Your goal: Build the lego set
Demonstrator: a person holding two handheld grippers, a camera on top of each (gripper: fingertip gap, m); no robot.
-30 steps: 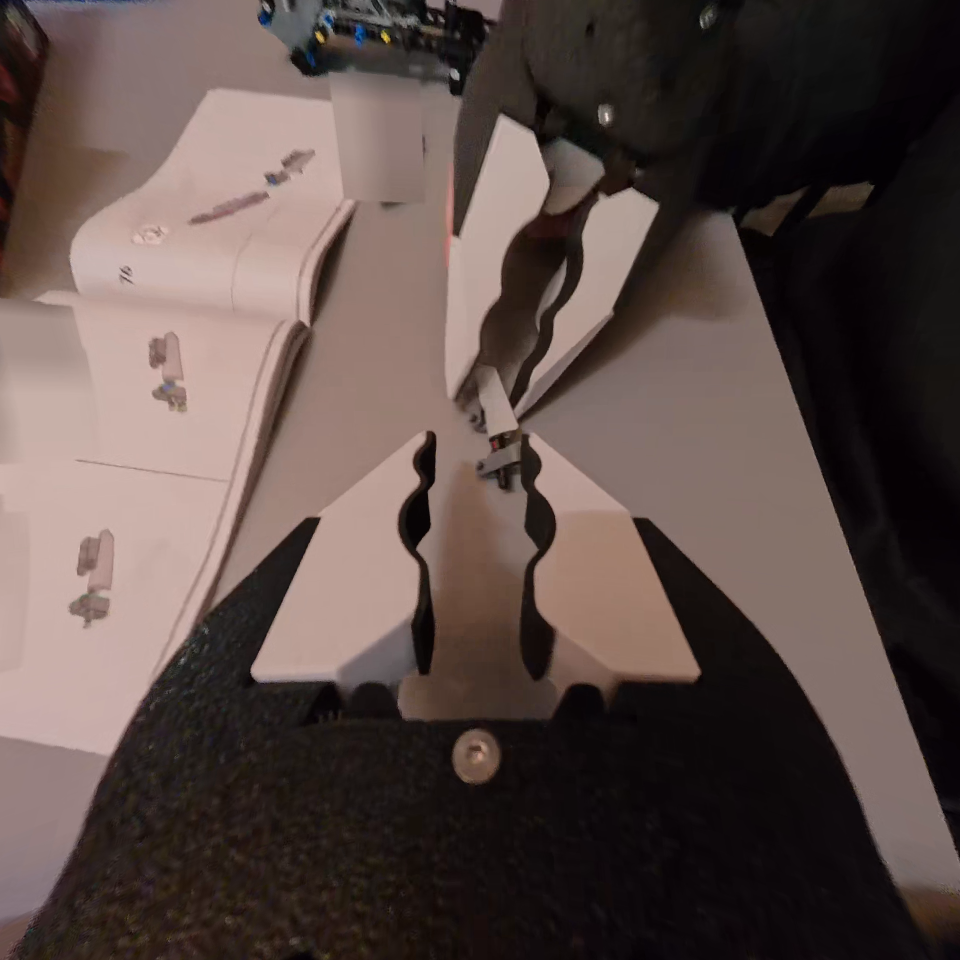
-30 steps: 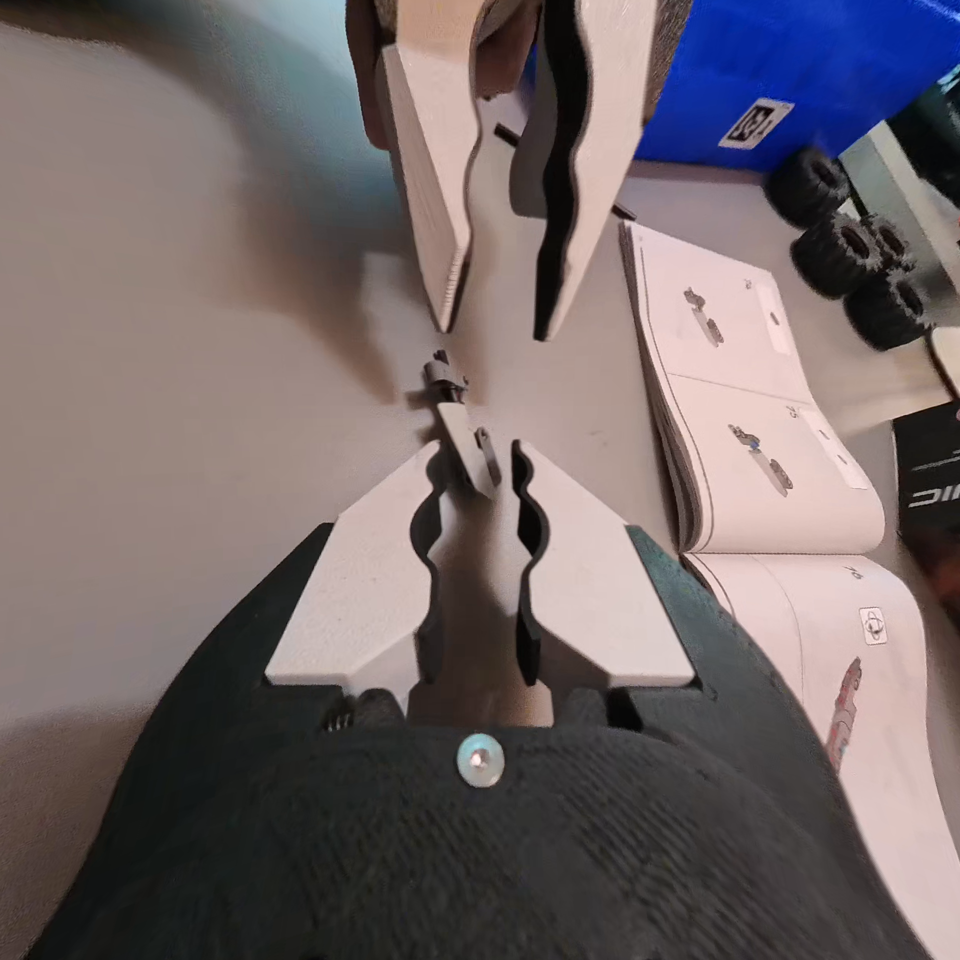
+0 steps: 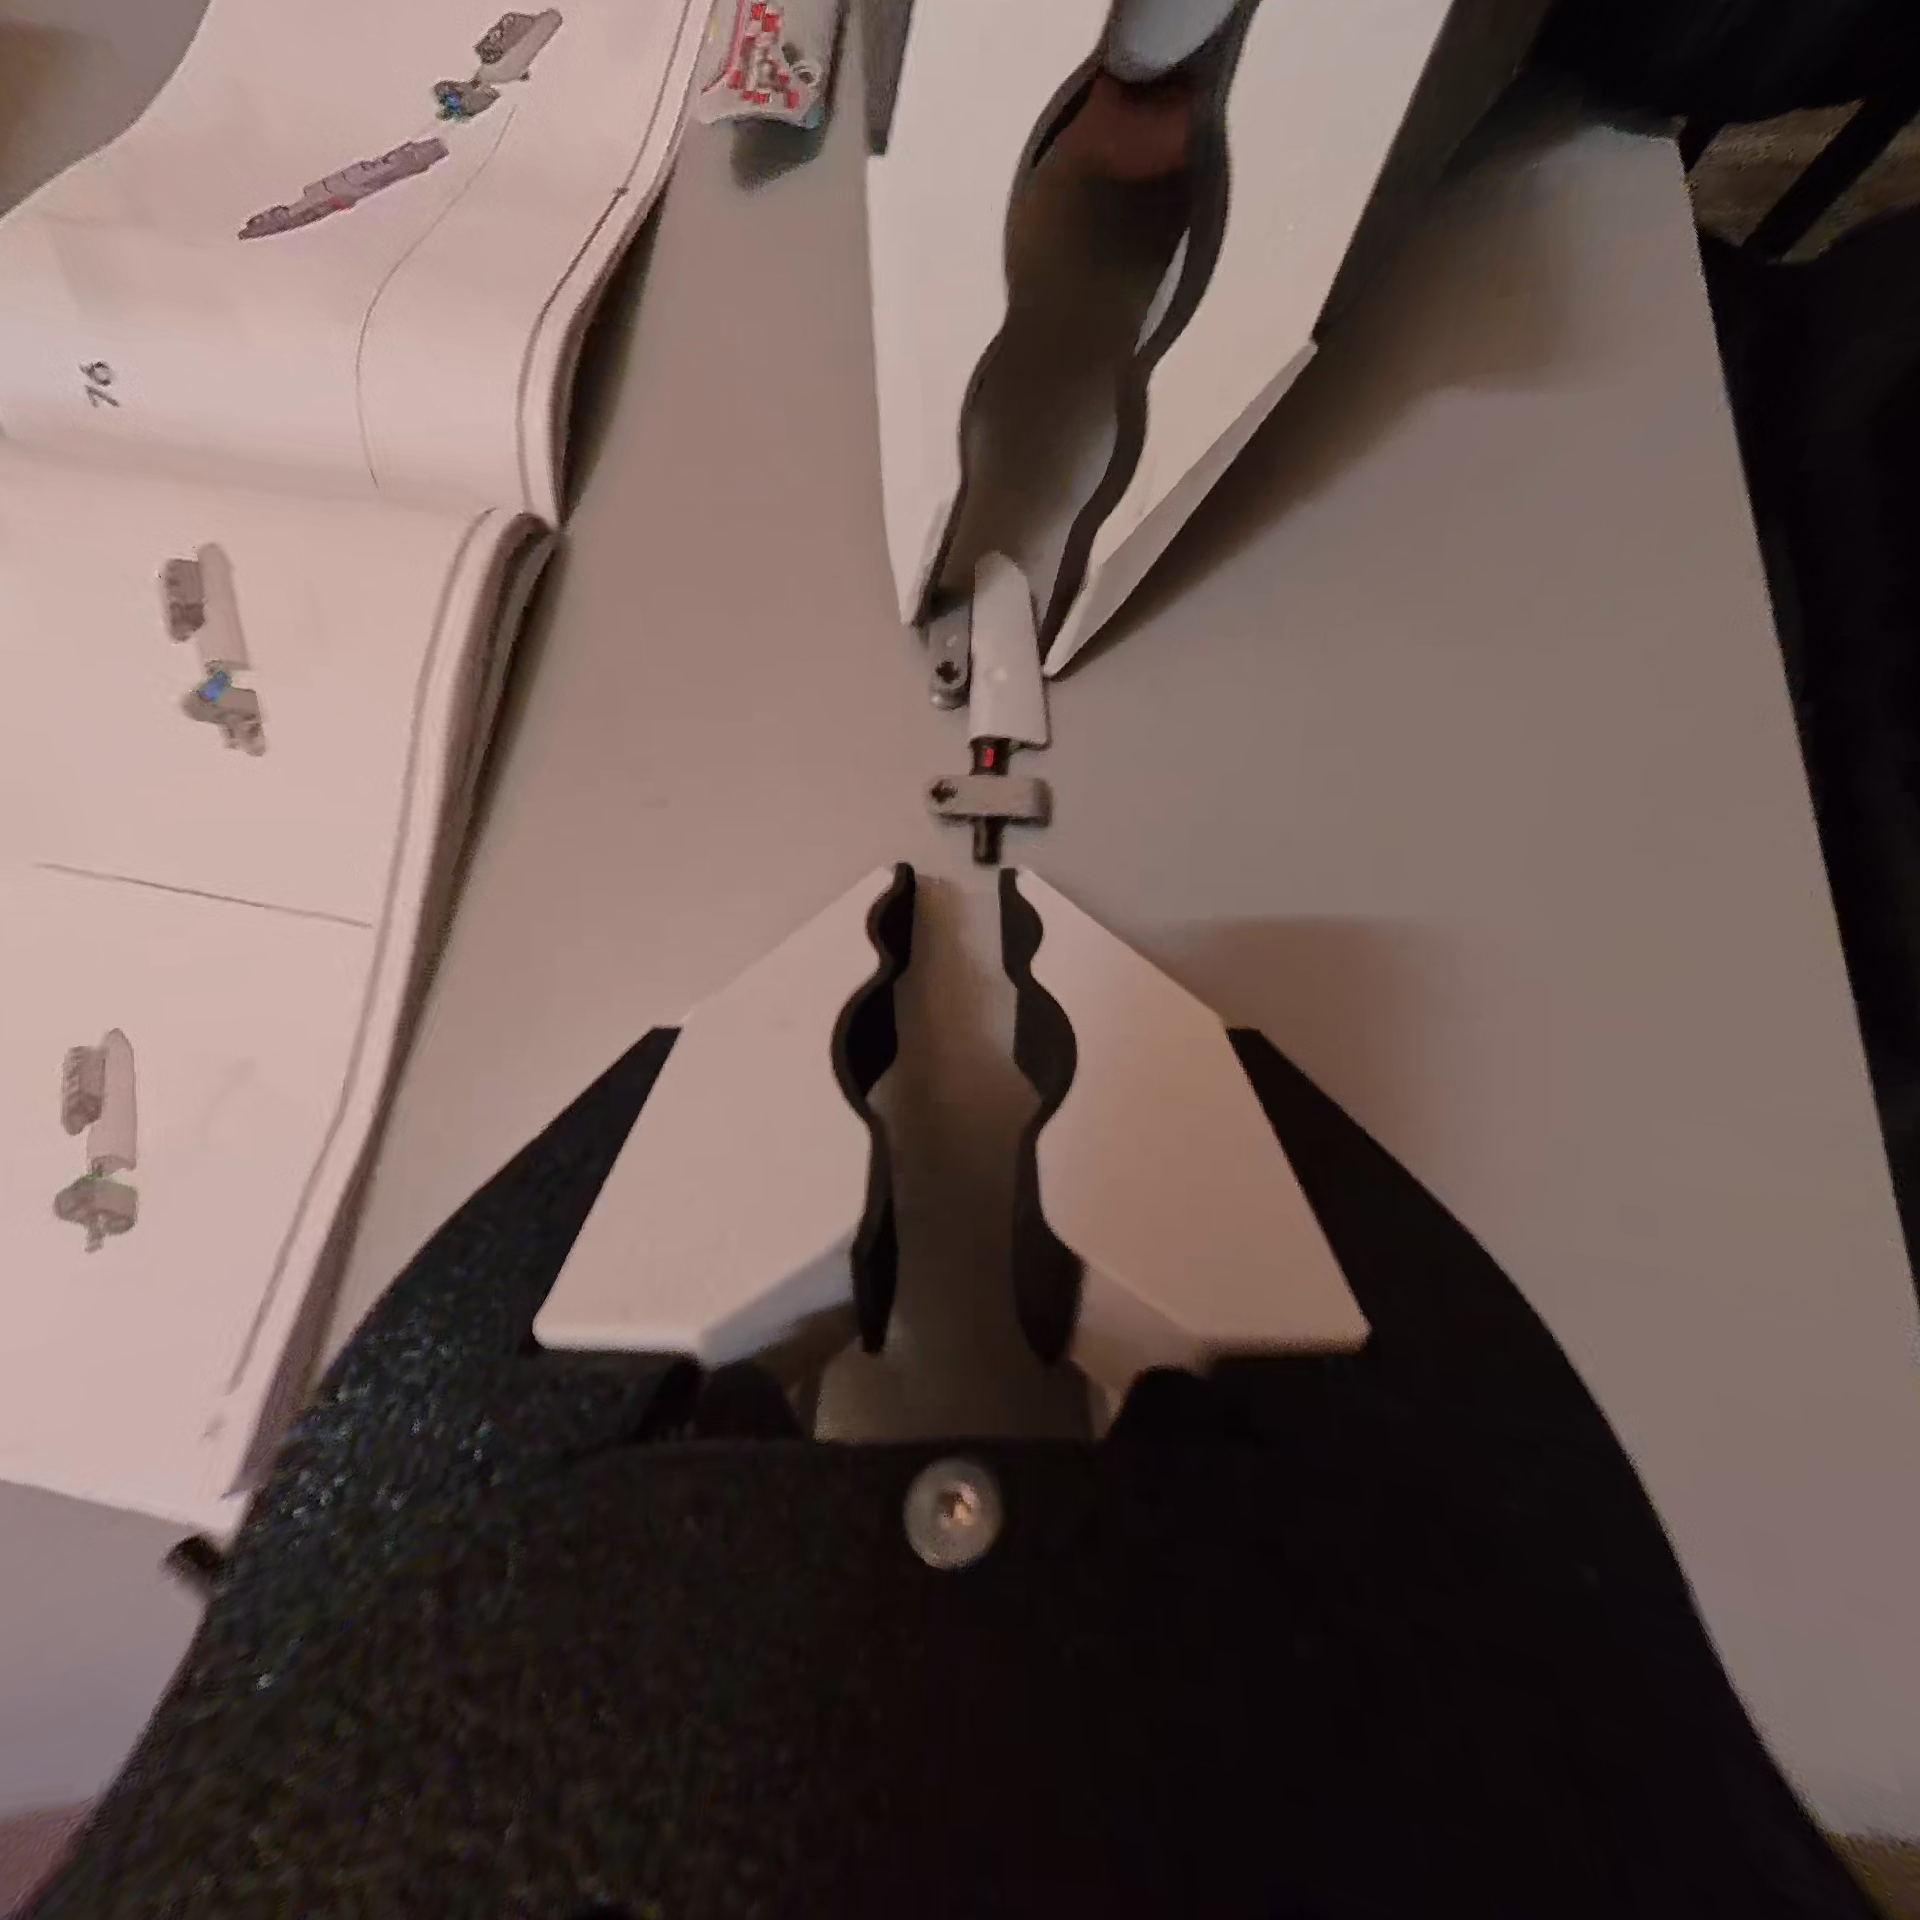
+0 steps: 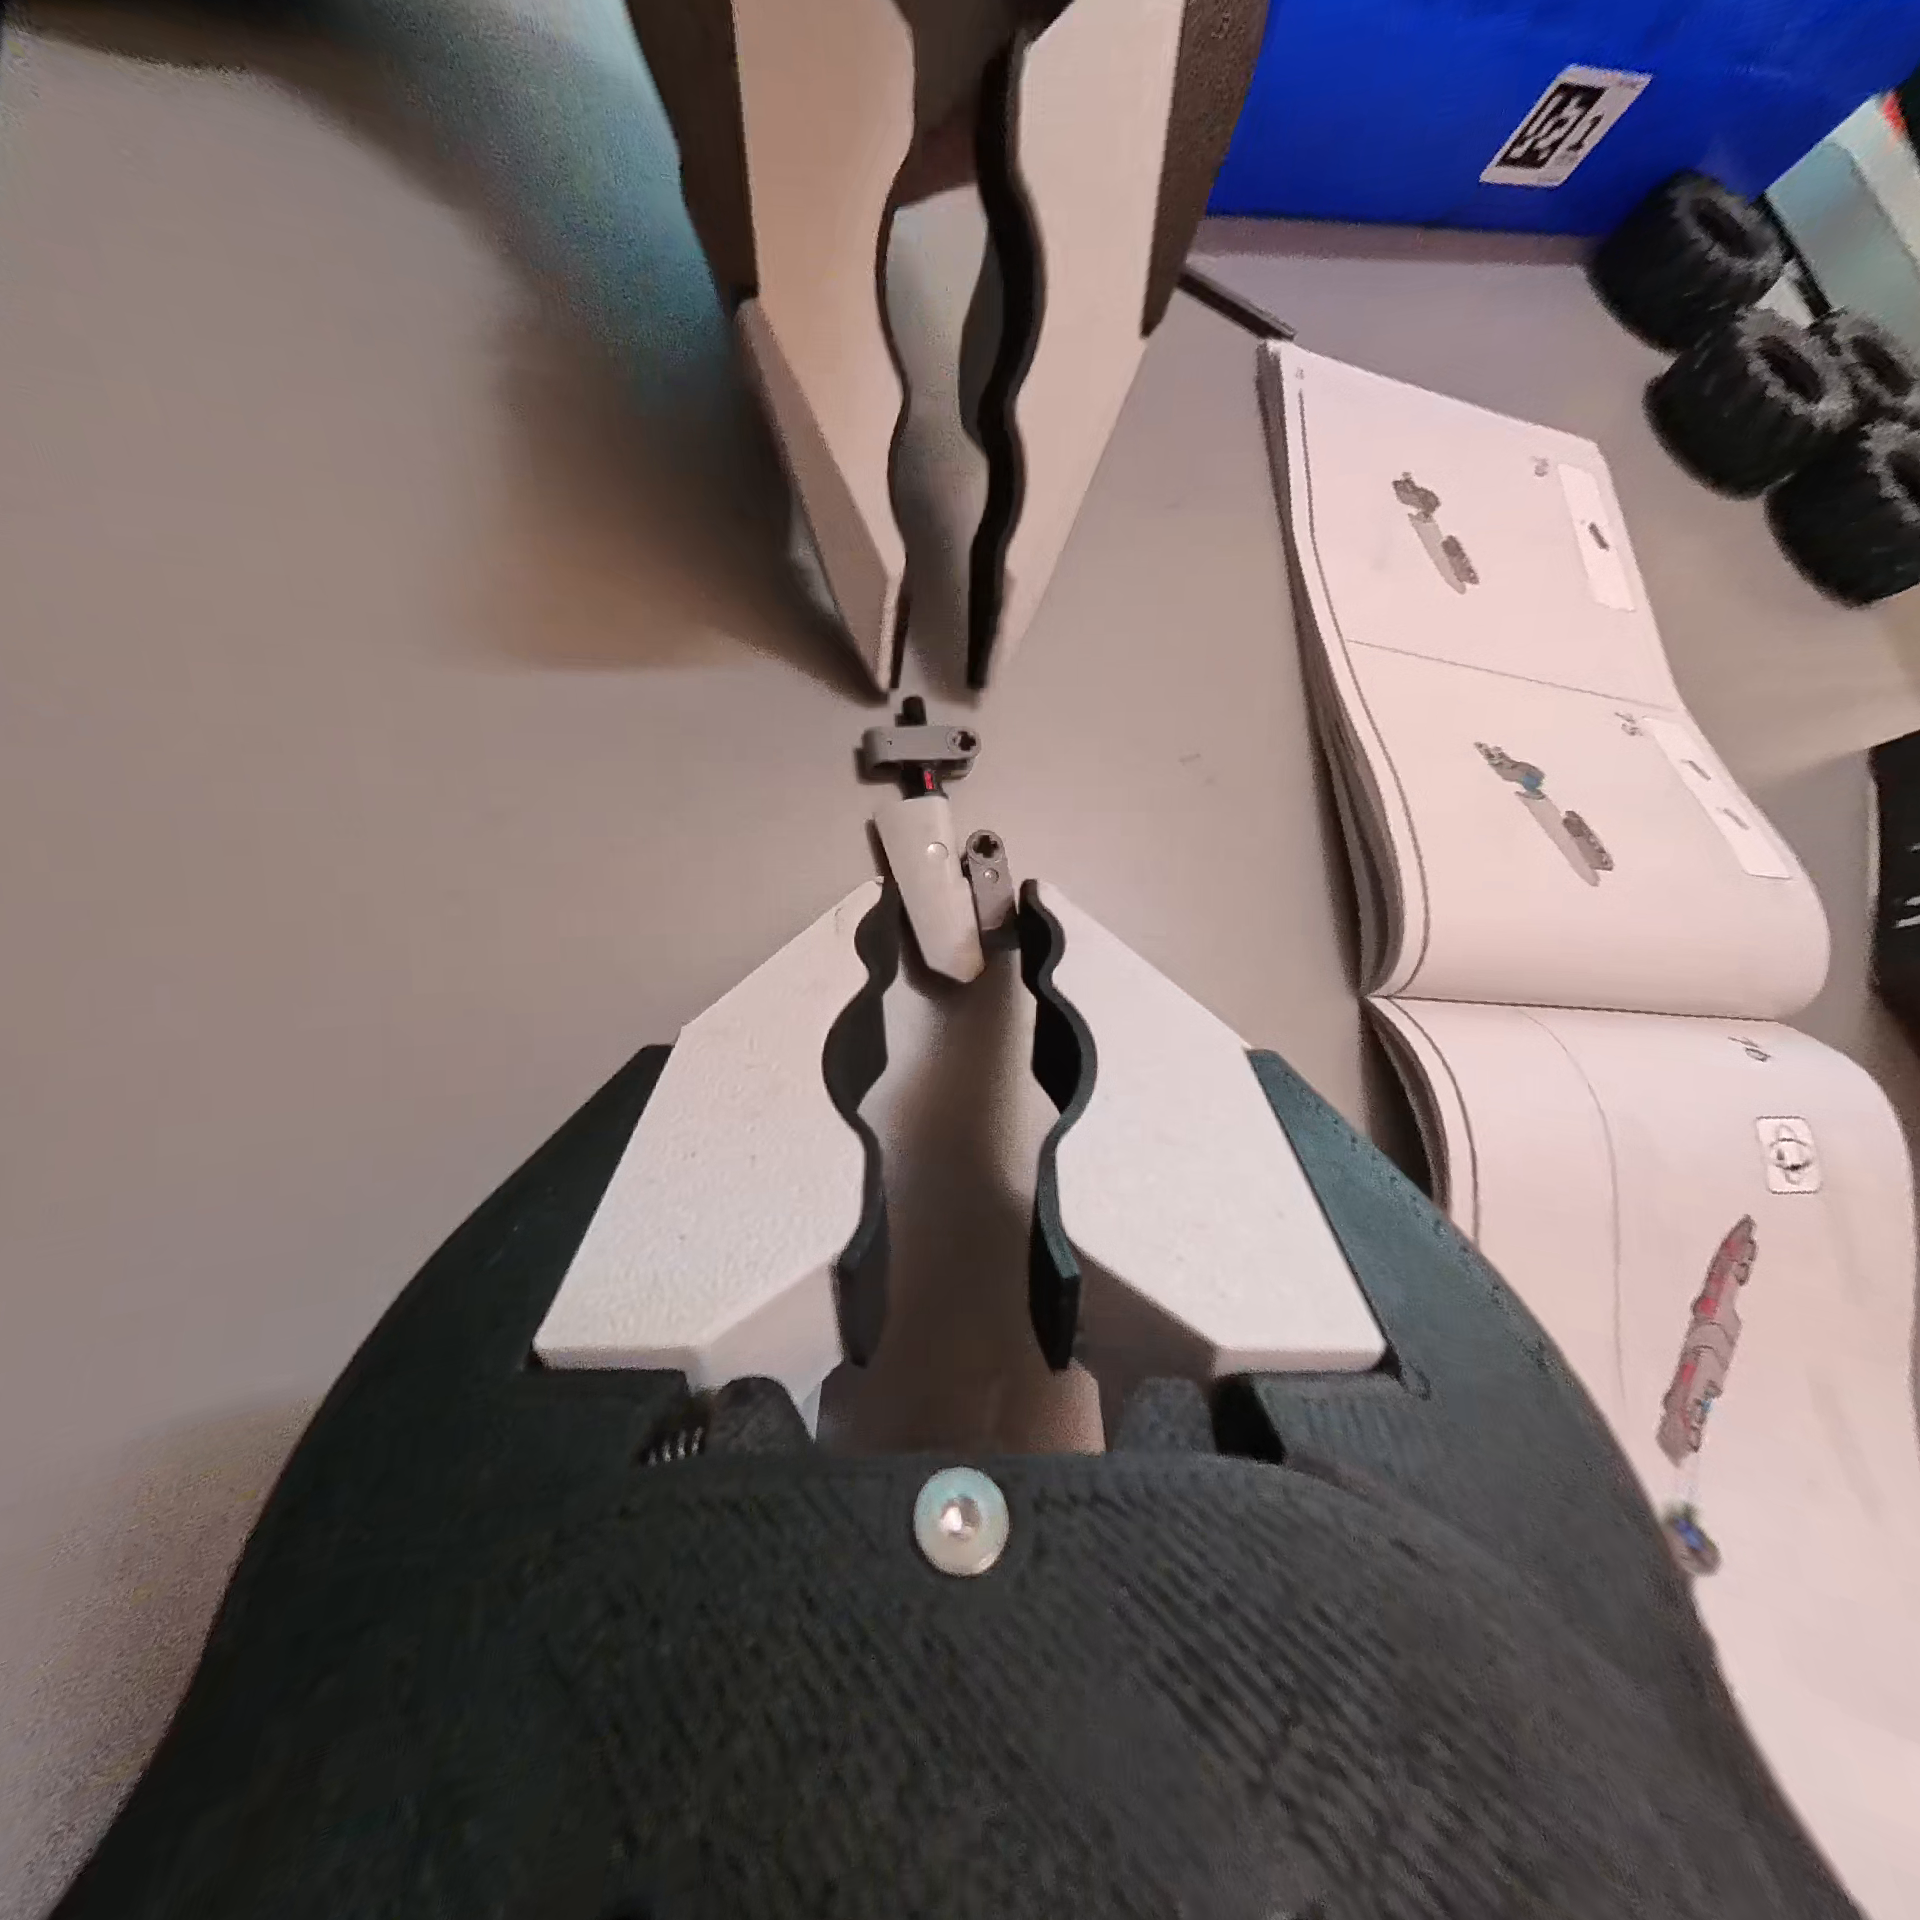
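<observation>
A small lego assembly is held between the two grippers above the grey table. It is a white curved piece with a grey connector and a black axle end on its tip. My right gripper is shut on the white piece and a grey link beside it. It also shows at the top of the left wrist view. My left gripper is slightly open and empty, with its tips just short of the axle end. In the right wrist view it faces the grey connector.
An open instruction booklet lies left of the left gripper and also shows in the right wrist view. Black tyres and a blue box stand beyond it. The table's edge runs along the right.
The left gripper's jaws have narrowed, and it has shifted from beside the grey connector to in line with its axle end. The right gripper has turned the assembly to point straight at it.
</observation>
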